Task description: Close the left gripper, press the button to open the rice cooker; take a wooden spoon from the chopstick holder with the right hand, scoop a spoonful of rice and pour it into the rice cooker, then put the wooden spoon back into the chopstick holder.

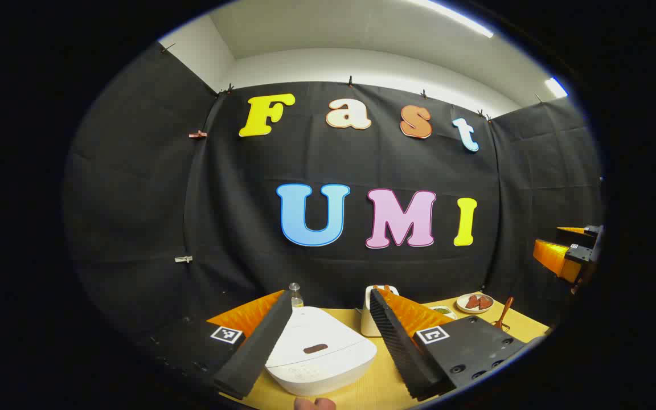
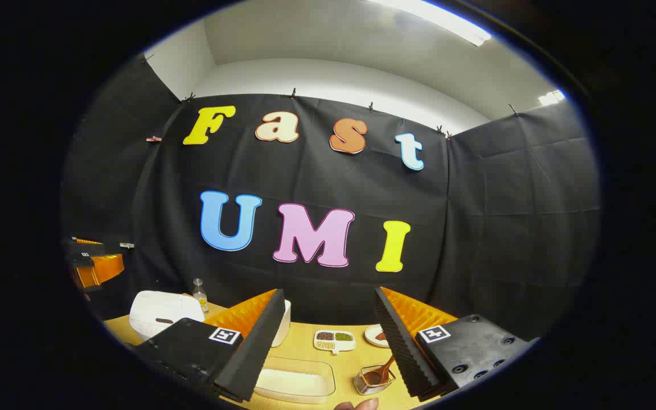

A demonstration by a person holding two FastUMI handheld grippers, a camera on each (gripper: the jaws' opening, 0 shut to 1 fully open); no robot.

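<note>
My left gripper view looks forward and slightly upward over the near edge of the counter [image 1: 373, 387] toward the booth's back cloth wall, with the rice cooker [image 1: 319, 353] close below between my jaws. My right gripper view faces the same back wall from farther right along the counter, so the rice cooker [image 2: 163, 313] sits off to its left, smaller and farther away. Both views share the back wall, the ceiling lights, the rice cooker and the small bottle [image 1: 295, 295] behind it. Each view catches my other gripper at its outer edge, the right gripper [image 1: 570, 256] in the left gripper view and the left gripper [image 2: 94, 265] in the right gripper view
</note>
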